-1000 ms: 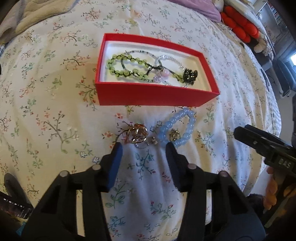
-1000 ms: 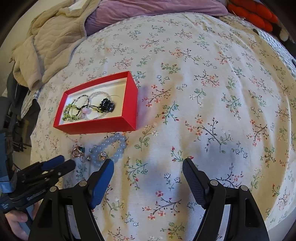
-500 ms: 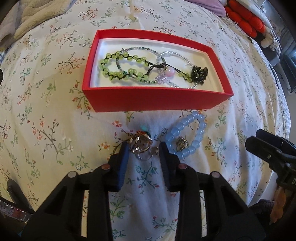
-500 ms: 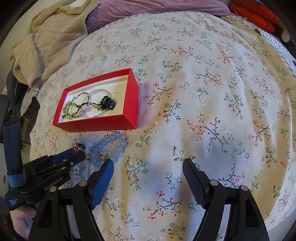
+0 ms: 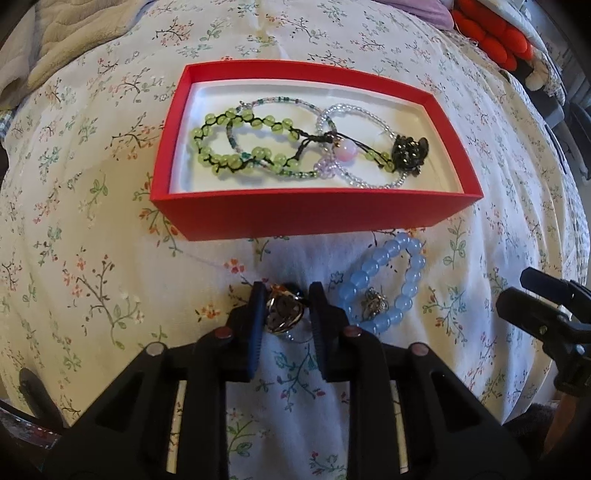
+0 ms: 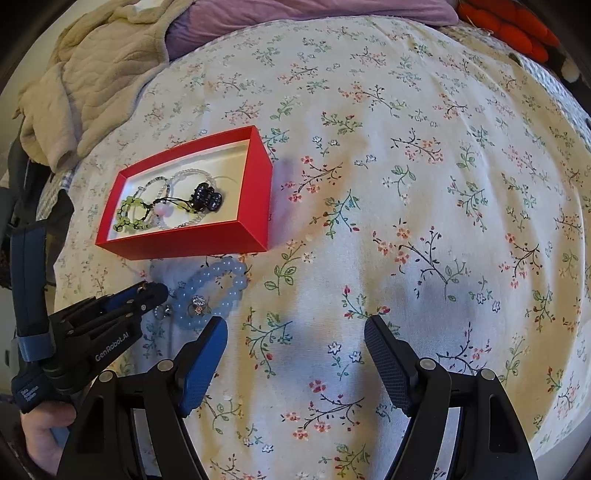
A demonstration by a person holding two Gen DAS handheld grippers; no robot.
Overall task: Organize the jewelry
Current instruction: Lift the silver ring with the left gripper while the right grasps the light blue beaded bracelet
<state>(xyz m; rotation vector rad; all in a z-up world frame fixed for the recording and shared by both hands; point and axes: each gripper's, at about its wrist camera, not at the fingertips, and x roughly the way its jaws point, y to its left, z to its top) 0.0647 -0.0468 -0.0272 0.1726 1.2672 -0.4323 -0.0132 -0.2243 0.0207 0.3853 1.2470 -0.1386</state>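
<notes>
The left hand-held gripper is closing, a metal charm between its jaws, on the bed near the red box. The right hand-held gripper stands apart, empty.

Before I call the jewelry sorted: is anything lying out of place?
Yes. A blue bead bracelet with a small ring inside its loop lies on the bedspread, outside the red box. A metallic charm piece is also outside, between the closing left gripper jaws.

A home bedroom: a bed with floral sheet, beige quilted blanket, purple pillow.
</notes>
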